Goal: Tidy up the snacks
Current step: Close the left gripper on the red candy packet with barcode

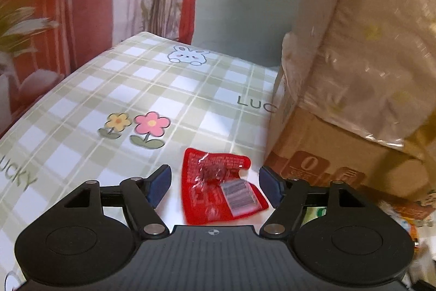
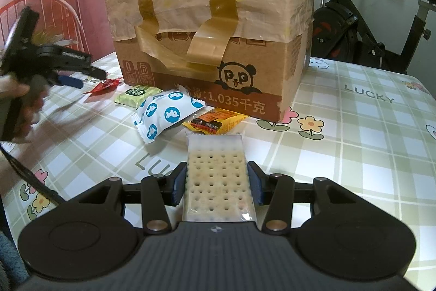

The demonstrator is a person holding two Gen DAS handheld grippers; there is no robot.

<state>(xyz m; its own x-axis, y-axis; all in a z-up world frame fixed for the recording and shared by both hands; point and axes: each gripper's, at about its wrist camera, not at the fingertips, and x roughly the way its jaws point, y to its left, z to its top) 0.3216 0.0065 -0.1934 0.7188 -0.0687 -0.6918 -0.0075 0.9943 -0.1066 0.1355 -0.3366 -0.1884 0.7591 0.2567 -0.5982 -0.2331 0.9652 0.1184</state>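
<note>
The right gripper point(image 2: 217, 183) has its jaws pinching a clear-wrapped cracker pack point(image 2: 217, 180) by its 2 long sides, holding it just above the checked tablecloth point(image 2: 354, 143). Over on the other side, the left gripper point(image 1: 214, 183) is spread wide, pads clear of the red snack packet point(image 1: 218, 187) that lies flat on the cloth between them, close beside the taped cardboard box point(image 2: 212, 45). Still loose at the foot of that box: a green packet point(image 2: 137, 96), a white-and-blue packet point(image 2: 166, 113) and an orange packet point(image 2: 215, 122). So my read is early days: 1 snack in hand, 4 lying unsorted, and no tidy pile anywhere in view.
</note>
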